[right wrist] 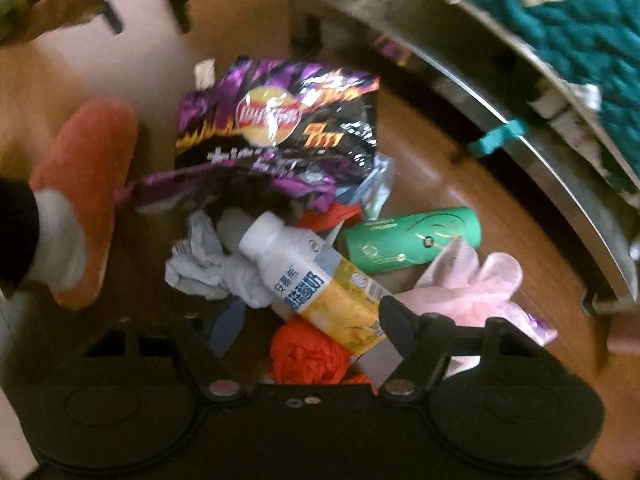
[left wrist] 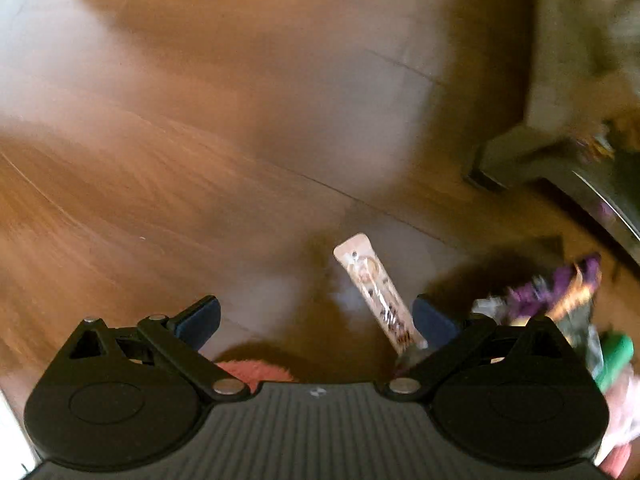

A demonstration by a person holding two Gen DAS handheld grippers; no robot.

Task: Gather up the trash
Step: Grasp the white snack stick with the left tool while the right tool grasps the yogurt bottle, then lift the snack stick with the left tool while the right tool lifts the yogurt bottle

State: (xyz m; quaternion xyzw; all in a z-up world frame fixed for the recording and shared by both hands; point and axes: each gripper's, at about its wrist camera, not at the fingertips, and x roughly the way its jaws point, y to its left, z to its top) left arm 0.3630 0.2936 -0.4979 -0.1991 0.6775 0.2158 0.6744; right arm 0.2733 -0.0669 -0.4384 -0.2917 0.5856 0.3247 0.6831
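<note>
Both claws point down at the wooden floor (left wrist: 168, 128), which fits trash lying at foot level rather than on any bench. Starting at the left, the left claw (left wrist: 316, 322) stands with its jaws spread wide and nothing pressed between the pads; a slim beige wrapper (left wrist: 374, 292) lies flat on the boards just inside its right finger, probably the piece it is lined up to take. Further right in that view, the blurred edge of the purple chip bag (left wrist: 560, 284) marks where the main heap begins.

In the right wrist view, an orange slipper (right wrist: 86, 196) on a person's foot is planted beside the heap, so the person stands right over it. The right claw (right wrist: 312, 326) is also parted, holding nothing, though the pile sits directly under it: crumpled grey paper (right wrist: 196, 260), a white-capped yoghurt bottle (right wrist: 316, 280) slanting across an orange plastic bag (right wrist: 308, 356), then the green tube (right wrist: 412, 240) and a pink glove (right wrist: 476, 292). The bottle lies nearest the gap, likely the first pick.
</note>
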